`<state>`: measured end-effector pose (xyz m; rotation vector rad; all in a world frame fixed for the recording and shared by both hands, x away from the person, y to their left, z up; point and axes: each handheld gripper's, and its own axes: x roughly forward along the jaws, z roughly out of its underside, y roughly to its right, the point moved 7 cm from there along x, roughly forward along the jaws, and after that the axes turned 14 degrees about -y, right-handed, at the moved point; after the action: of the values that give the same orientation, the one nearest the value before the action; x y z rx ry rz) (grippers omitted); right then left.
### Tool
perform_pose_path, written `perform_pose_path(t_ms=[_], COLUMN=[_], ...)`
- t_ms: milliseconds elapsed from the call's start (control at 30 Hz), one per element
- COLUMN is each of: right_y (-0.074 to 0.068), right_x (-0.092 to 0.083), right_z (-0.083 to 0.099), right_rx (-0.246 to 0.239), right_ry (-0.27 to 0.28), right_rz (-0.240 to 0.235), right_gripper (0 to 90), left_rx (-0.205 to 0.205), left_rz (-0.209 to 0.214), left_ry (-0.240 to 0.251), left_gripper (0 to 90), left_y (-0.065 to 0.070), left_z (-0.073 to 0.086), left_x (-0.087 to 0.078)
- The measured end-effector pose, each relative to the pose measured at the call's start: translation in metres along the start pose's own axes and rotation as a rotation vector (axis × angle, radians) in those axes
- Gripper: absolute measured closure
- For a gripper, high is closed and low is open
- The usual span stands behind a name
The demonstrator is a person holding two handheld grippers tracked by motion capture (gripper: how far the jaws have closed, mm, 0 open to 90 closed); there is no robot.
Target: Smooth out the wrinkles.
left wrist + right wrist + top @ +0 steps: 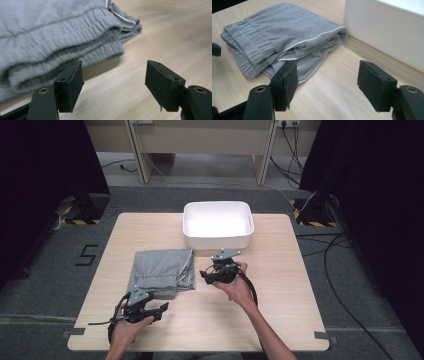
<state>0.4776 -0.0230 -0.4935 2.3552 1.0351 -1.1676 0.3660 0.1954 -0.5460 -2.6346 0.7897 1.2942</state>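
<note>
Floor (60,270): marking "5" (87,255) | grey garment (161,271): no label legible

A black numeral "5" (88,255) is marked on the grey floor (40,270) left of the table (280,285).

Soft grey cloth garment (161,271), matt wood table (280,285), prob. plastic bin (218,239)

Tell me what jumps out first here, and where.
A folded grey garment lies left of centre on the wooden table, just short of an empty white bin at the far edge. The left gripper and right gripper flank it, both with jaws open and nothing between them.
</note>
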Motion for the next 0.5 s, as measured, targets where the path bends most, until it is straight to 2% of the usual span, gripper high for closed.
perform_pose_path(t_ms=[300,500], right_y=[0.027,0.047], right_x=[-0.016,-0.022], right_z=[-0.002,0.002], right_rx=[0.046,0.075], right_ry=[0.018,0.012], right_rz=[0.032,0.06], right_gripper=[33.4,33.3], left_rx=[0.003,0.012], left_rz=[-0.005,-0.03], left_ry=[-0.018,-0.045], left_gripper=[27.8,26.2], left_y=[0.004,0.003], left_z=[0.009,0.014], left_x=[0.008,0.014])
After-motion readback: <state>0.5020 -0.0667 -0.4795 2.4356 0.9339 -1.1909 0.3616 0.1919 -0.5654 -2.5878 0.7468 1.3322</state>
